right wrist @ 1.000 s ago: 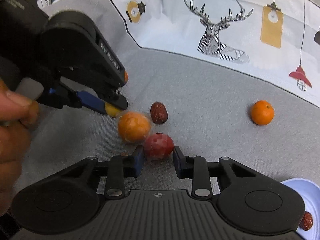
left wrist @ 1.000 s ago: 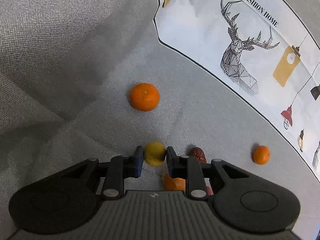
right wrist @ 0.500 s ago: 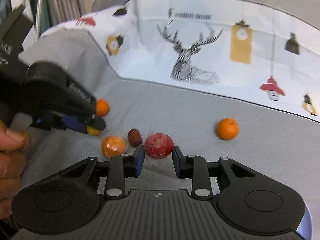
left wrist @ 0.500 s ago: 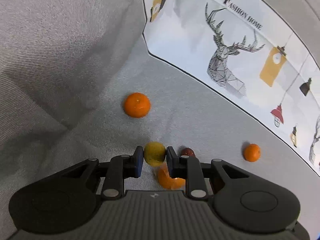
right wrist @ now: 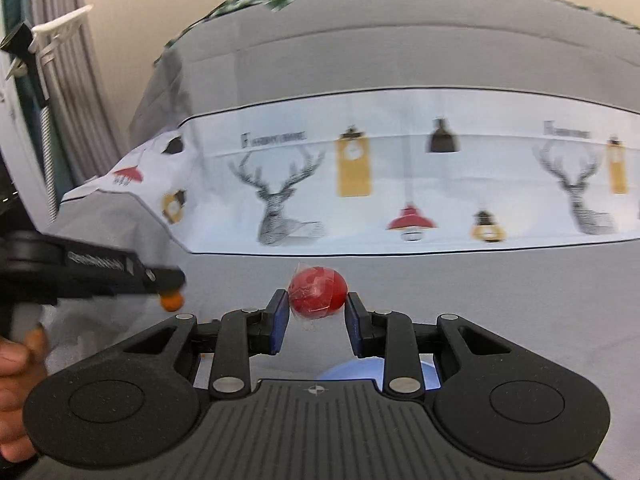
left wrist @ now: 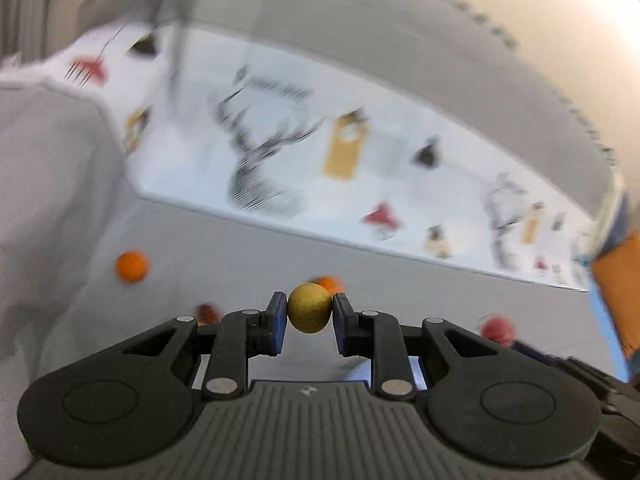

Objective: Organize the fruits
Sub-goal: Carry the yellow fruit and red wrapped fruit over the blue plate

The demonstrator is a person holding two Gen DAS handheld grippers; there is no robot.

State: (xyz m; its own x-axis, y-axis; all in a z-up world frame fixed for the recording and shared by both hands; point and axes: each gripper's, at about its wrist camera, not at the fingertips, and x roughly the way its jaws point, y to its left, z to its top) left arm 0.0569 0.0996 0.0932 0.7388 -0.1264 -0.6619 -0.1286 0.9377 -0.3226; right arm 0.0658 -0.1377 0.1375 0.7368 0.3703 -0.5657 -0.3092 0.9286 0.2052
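Lifting both fruits clear of grey cloth [right wrist: 500, 300], where each lay a second ago: left gripper [left wrist: 310, 316] clamped on yellow fruit [left wrist: 310, 308], right gripper [right wrist: 316, 312] clamped on wrapped red fruit [right wrist: 317, 291]. Oranges [left wrist: 132, 266] remain near cloth's left edge. Likely next: carry to blue plate [right wrist: 360, 370].

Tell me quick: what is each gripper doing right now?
Left gripper: closed on a small yellow fruit.
Right gripper: closed on a red fruit in clear wrap.

Left view smeared by motion, orange fruit [left wrist: 329, 282] half hidden behind the left tongs' [left wrist: 309, 316] yellow fruit [left wrist: 310, 308], blue plate [right wrist: 360, 370] mostly hidden under right tongs [right wrist: 317, 314], hand [right wrist: 16, 384] cut off at left edge
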